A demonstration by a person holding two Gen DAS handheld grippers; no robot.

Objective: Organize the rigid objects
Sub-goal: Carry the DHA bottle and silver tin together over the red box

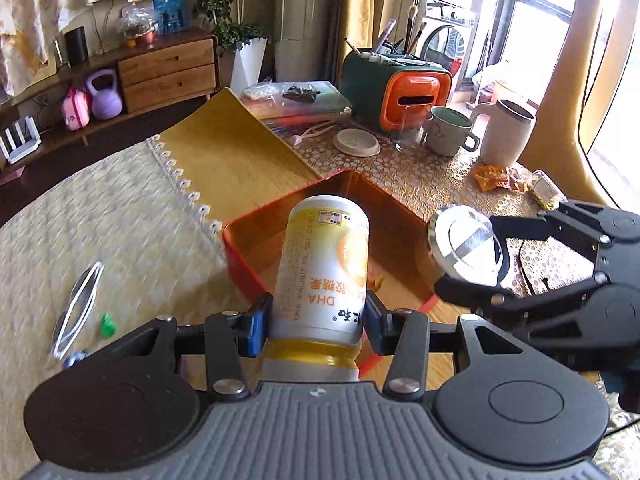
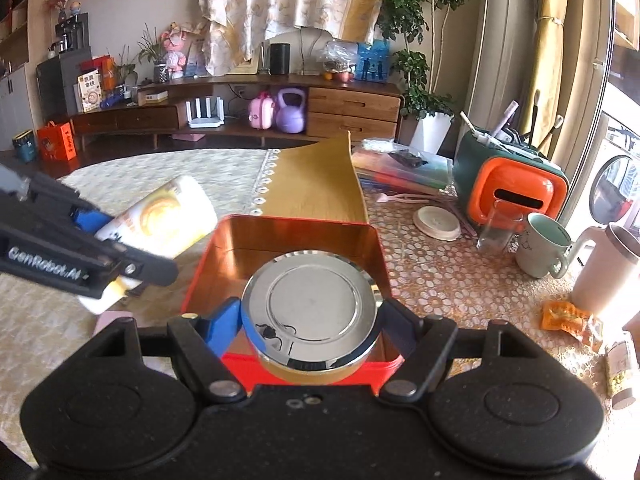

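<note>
A sunlit living room, and under my claws a table (image 2: 440, 268) with a lace cover, crowded on its far right. I take the red tin (image 2: 304, 236) near the table's front edge as my landmark: open, its copper-coloured inside looks empty.

My left claw (image 1: 316, 320) is pinching a yellow bottle (image 1: 326, 264) low on its body, near the cap, so the bottle's base sticks out over the tin's left wall. My right claw (image 2: 312, 320) is pinching a round chrome lid (image 2: 310, 306) across its rim, hanging above the tin's near wall.

What worries me: both loads head for the same tin, and the two claws are already near each other above it. If I lower both together, they could knock, or the bottle could strike the lid. The chrome rim is slick and held only at its edges; a bump could twist it loose. The bottle, gripped at one end, may pivot and clip the tin's wall, shoving the tin toward the mugs (image 2: 544, 244) right of it. I judge one at a time is safer.
</note>
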